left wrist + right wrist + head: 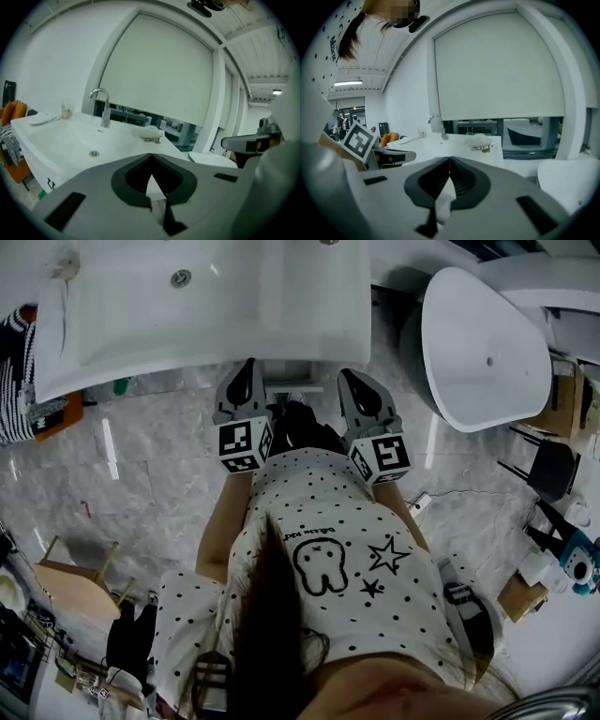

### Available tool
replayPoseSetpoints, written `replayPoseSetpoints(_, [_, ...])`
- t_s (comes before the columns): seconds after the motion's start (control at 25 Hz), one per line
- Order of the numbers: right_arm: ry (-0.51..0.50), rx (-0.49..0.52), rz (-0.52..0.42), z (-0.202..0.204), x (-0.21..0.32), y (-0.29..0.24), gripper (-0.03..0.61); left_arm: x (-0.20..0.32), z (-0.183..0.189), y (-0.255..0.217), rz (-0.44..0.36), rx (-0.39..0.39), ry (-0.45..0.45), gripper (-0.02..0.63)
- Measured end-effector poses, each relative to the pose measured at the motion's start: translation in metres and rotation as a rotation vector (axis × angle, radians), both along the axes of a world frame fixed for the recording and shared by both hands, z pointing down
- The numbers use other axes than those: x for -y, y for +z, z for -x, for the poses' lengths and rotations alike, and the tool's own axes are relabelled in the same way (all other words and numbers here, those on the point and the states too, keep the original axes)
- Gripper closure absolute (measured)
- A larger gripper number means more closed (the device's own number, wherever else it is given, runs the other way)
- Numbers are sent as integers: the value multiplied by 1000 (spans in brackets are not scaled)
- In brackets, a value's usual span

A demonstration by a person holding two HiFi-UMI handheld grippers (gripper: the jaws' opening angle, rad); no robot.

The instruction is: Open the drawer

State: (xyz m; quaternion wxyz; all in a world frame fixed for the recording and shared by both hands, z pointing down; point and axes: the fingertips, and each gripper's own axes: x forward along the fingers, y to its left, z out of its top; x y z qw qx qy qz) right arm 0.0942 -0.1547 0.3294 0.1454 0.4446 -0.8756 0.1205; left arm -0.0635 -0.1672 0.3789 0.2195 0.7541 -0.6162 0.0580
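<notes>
Both grippers are held up side by side in front of the white sink basin (216, 306). My left gripper (247, 367) is shut with nothing between its jaws, and in its own view its tips (151, 155) meet above the basin (70, 140) and the chrome tap (104, 105). My right gripper (349, 376) is also shut and empty, its tips (450, 158) meeting in front of the basin's counter (440, 143). Only a thin pale strip of the cabinet under the basin (295, 383) shows between the grippers. The drawer front is hidden by the basin's rim.
A white oval tub (483, 343) stands to the right of the sink. A white cloth with a metal piece (149, 133) lies on the counter. On the marble floor are a wooden stool (80, 582) at left and a black chair (548, 465) at right.
</notes>
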Motion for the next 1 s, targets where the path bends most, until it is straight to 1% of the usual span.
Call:
replayPoseSetpoints(0.28, [0, 28, -83, -1, 7, -33, 566, -1, -11, -88, -192, 20, 74, 609])
replayPoseSetpoints(0.44, [2, 50, -133, 1, 7, -53, 565, -10, -11, -116, -249, 45, 101, 609])
replayPoseSetpoints(0.56, [-7, 55, -165, 4, 2, -63, 566, -20, -12, -124, -266, 68, 121, 609])
replayPoseSetpoints(0.68, [11, 47, -181, 1, -3, -69, 566, -32, -10, -124, -252, 72, 125, 609])
replayPoseSetpoints(0.8, [24, 52, -168, 3, -11, -64, 565, -40, 0, -118, -226, 81, 124, 609])
replayPoseSetpoints(0.88, [16, 50, -152, 10, -16, -56, 565, -41, 5, -113, -218, 86, 138, 609])
replayPoseSetpoints(1.0, [7, 23, -146, 19, -24, -49, 565, -42, 4, -110, -219, 66, 152, 609])
